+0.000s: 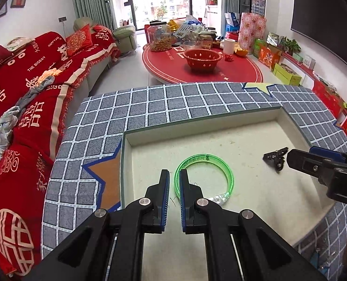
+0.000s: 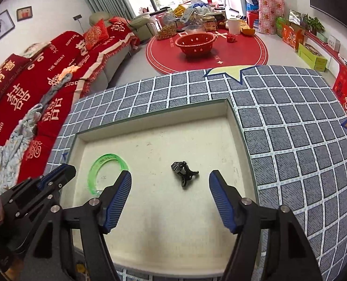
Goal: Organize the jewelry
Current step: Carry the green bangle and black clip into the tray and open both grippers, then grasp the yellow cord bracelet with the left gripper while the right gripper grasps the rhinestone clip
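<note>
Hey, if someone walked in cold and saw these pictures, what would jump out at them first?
Probably the bright green bangle lying in the shallow cream tray, right at the tips of the shut left tongs. Next, the small black hair claw lying loose in the same tray, ahead of the open right tongs. Behind, a red sofa cover fills the left side.

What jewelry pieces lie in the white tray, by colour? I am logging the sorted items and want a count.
Green: 1, the green bangle, lying flat on the tray floor.
Black: 1, the black hair claw clip, lying apart from the bangle.
Total: 2
</note>
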Tool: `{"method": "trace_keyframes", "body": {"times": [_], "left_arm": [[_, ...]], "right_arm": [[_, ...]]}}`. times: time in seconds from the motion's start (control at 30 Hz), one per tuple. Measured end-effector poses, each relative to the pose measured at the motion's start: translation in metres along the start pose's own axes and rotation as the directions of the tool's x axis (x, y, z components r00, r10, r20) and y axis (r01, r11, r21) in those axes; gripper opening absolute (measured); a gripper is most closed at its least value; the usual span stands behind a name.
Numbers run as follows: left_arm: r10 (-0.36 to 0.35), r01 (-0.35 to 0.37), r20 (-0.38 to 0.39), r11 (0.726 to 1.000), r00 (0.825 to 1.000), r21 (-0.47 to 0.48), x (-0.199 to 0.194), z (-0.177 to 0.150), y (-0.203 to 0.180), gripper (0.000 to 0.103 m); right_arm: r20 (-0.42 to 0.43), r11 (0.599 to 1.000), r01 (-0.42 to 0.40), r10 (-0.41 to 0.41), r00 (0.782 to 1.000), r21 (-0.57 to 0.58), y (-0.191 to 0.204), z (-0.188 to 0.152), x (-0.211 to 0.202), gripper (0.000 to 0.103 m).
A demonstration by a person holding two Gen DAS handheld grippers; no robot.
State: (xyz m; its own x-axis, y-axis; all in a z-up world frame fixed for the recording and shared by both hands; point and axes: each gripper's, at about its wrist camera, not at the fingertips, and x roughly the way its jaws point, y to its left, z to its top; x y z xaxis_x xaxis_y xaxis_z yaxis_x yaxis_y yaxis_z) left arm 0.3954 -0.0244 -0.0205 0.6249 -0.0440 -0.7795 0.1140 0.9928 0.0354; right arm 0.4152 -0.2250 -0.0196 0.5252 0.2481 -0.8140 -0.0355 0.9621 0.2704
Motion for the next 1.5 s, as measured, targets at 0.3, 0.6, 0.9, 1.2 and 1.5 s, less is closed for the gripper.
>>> {"method": "trace_keyframes", "body": {"times": [0.3, 0.6, 0.9, 1.2, 1.5], "left_arm": [[-0.005, 0.005, 0.082, 1.0, 0.997, 0.008, -0.058, -0.026, 0.0, 0.103], [-0.016, 0.018, 0.133, 1.0, 0.991, -0.018, -0.123, -0.066, 0.017, 0.103], [-0.034, 0.038, 0.067, 0.998, 0.997, -0.047, -0.138, -0.119, 0.031, 0.103], [-0.018, 0.017, -0.007, 0.999, 1.0, -0.033, -0.125, -0.171, 0.019, 0.103], [0.003, -0.006, -0.055, 0.999, 0.999, -0.054, -0.1, -0.186, 0.017, 0.103]], "right_arm": [[0.007, 0.999, -0.033, 0.034, 0.999, -0.016, 0.007, -0.031, -0.044, 0.081], [0.066, 0.999, -0.04, 0.039, 0.997, 0.008, 0.004, -0.074, -0.102, 0.103], [0.171, 1.0, -0.024, 0.02, 0.985, 0.017, 0.002, -0.126, -0.153, 0.103], [0.064, 0.999, 0.037, -0.038, 0.997, 0.012, -0.017, -0.176, -0.159, 0.103], [-0.006, 0.992, 0.128, -0.128, 0.992, 0.009, -0.042, -0.209, -0.139, 0.103]]}}
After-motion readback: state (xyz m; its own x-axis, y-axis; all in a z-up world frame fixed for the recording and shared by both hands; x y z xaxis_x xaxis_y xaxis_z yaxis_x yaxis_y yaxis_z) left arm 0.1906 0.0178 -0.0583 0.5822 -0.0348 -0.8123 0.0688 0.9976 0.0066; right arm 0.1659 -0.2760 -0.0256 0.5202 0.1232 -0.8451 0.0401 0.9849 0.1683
